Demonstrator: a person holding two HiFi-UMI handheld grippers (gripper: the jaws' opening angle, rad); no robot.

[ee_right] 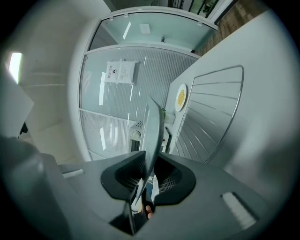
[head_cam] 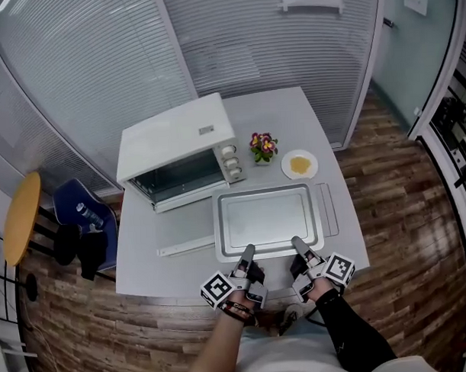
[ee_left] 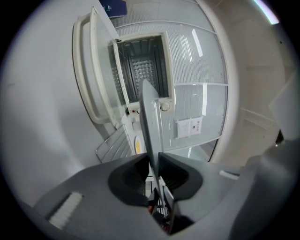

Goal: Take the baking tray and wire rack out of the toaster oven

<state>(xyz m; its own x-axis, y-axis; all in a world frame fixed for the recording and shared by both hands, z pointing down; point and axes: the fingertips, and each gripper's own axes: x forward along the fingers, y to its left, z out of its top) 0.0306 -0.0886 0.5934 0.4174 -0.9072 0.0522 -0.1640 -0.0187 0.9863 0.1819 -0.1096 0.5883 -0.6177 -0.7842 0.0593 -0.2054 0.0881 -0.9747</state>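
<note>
Both grippers hold a silver baking tray (head_cam: 268,218) by its near rim, in front of the white toaster oven (head_cam: 178,145), whose glass door (head_cam: 185,229) lies open. My left gripper (head_cam: 249,253) is shut on the rim's left part and my right gripper (head_cam: 297,244) on its right part. In the left gripper view the tray (ee_left: 150,122) runs edge-on between the jaws, with the oven's empty cavity (ee_left: 140,70) beyond. The right gripper view shows the tray (ee_right: 152,131) the same way. The wire rack (head_cam: 329,208) lies on the table, showing past the tray's right side.
A small flower pot (head_cam: 263,147) and a white plate (head_cam: 299,164) with something yellow on it stand behind the tray. The grey table (head_cam: 144,261) ends just before the grippers. A yellow stool (head_cam: 22,215) and a blue chair (head_cam: 81,217) stand to the left.
</note>
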